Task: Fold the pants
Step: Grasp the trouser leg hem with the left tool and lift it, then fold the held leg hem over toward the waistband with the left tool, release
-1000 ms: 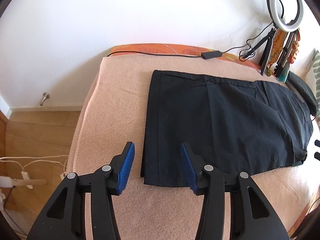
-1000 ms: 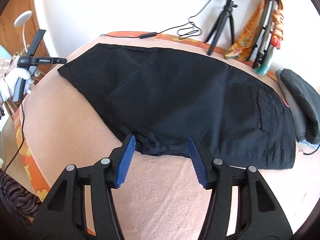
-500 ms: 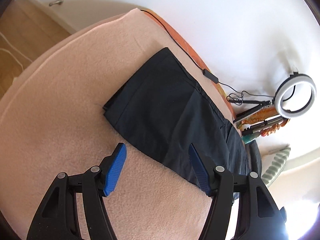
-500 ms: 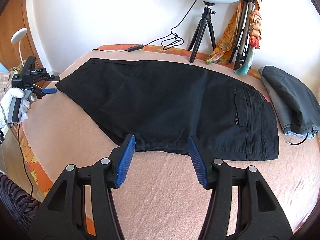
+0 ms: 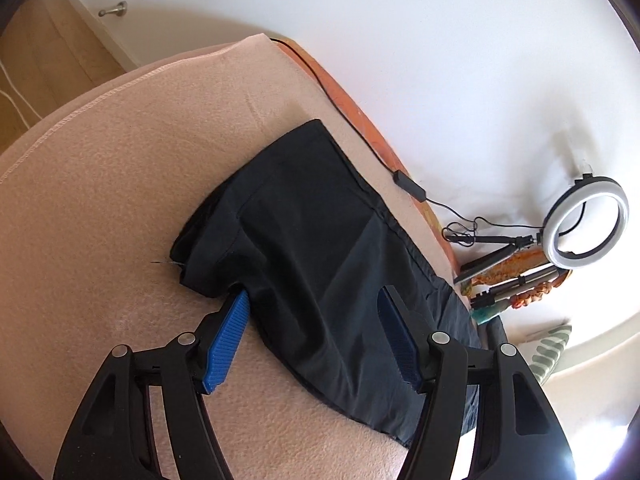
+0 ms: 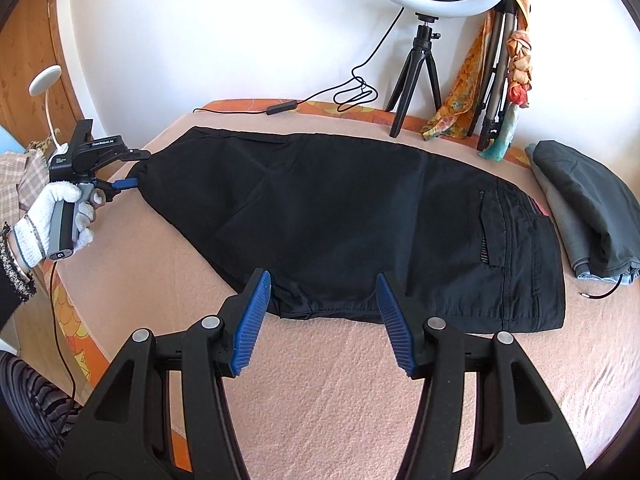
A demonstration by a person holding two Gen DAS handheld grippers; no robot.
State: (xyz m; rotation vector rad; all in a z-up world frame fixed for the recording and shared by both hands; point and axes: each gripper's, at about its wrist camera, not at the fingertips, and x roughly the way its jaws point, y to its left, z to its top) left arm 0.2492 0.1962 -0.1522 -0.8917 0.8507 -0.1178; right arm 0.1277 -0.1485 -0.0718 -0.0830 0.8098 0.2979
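The left hand-held gripper [image 5: 312, 316], rolled and pitched down at the black pants' [image 6: 340, 216] nine-o'clock hem, straddles cloth, jaws apart. The right hand-held gripper [image 6: 323, 316] hovers at six o'clock, half-open, empty.

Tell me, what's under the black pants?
The black pants lie flat on a pink blanket that covers the bed. Whatever lies directly beneath the cloth is covered, so it cannot be seen.
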